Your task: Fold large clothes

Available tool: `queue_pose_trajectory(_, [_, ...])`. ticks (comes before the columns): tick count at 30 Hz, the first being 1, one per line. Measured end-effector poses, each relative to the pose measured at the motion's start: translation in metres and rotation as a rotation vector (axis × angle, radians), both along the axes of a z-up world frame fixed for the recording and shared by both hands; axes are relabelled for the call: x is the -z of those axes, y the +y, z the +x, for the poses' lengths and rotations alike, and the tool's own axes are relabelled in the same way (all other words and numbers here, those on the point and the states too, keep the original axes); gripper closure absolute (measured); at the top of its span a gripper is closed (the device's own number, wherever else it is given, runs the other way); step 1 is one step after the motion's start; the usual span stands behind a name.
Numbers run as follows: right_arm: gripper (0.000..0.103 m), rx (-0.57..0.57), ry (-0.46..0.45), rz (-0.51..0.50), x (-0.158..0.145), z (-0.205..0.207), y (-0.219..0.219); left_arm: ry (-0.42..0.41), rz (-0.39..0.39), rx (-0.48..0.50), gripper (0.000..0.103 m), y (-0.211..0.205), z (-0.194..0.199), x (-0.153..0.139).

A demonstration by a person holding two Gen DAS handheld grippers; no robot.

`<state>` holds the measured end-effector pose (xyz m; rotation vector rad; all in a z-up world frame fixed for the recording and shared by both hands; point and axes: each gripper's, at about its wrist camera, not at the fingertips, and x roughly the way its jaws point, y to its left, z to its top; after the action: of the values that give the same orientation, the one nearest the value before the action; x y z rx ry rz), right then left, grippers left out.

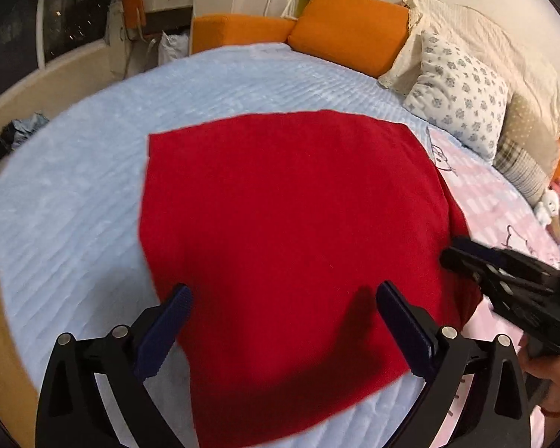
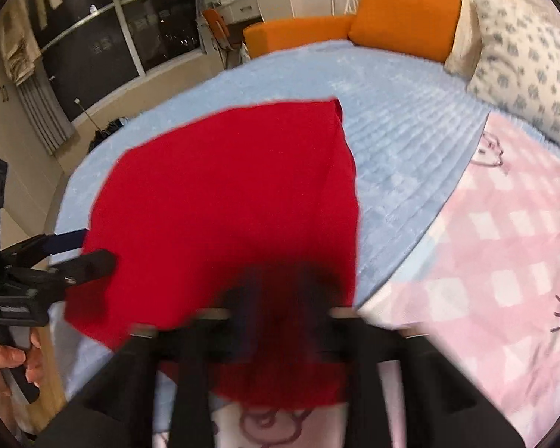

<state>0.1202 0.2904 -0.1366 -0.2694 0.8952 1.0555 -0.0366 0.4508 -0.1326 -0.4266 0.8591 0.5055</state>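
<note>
A red garment (image 1: 287, 205) lies folded flat in a broad panel on the light blue blanket (image 1: 74, 205) of a bed. My left gripper (image 1: 284, 293) hovers over the garment's near part, open, its blue pads wide apart with nothing between them. At the garment's right edge is my right gripper (image 1: 455, 255). In the right wrist view the red garment (image 2: 224, 205) fills the middle. There the right gripper (image 2: 280, 298) is blurred, its fingers apart over the cloth's near edge, not pinching it. The left gripper (image 2: 89, 252) shows at the cloth's left edge.
Orange cushions (image 1: 347, 33) and a floral pillow (image 1: 459, 93) line the far and right side of the bed. A pink checked sheet (image 2: 485, 242) covers the right part. A hand (image 2: 7, 366) holds the left gripper's handle. A dark window (image 2: 104, 37) and curtains stand at left.
</note>
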Motion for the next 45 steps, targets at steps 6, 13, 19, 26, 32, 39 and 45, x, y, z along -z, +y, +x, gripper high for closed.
queue_pose_trajectory(6, [0.009,-0.018,-0.144,0.051,-0.029,-0.058,-0.027,-0.021,0.127,-0.059,0.003,-0.043,-0.023,-0.022])
queue_pose_trajectory(13, [0.005,-0.043,-0.197,0.057,-0.030,-0.095,-0.049,-0.068,0.203,-0.100,0.003,-0.072,-0.045,-0.033])
queue_pose_trajectory(19, [0.005,-0.023,-0.255,0.066,-0.024,-0.113,-0.065,-0.053,0.258,-0.098,0.003,-0.083,-0.054,-0.023])
queue_pose_trajectory(26, [0.005,0.000,-0.313,0.074,-0.013,-0.124,-0.077,-0.086,0.269,-0.116,0.003,-0.082,-0.068,-0.013])
queue_pose_trajectory(32, [0.005,0.036,-0.355,0.117,-0.013,-0.127,-0.085,-0.092,0.316,-0.097,0.003,-0.089,-0.065,-0.013])
queue_pose_trajectory(39, [0.005,0.043,-0.359,0.113,-0.010,-0.126,-0.084,-0.092,0.345,-0.059,0.003,-0.101,-0.058,-0.014])
queue_pose_trajectory(45, [0.005,0.051,-0.362,0.130,-0.009,-0.127,-0.085,-0.103,0.358,-0.046,0.003,-0.105,-0.056,-0.014])
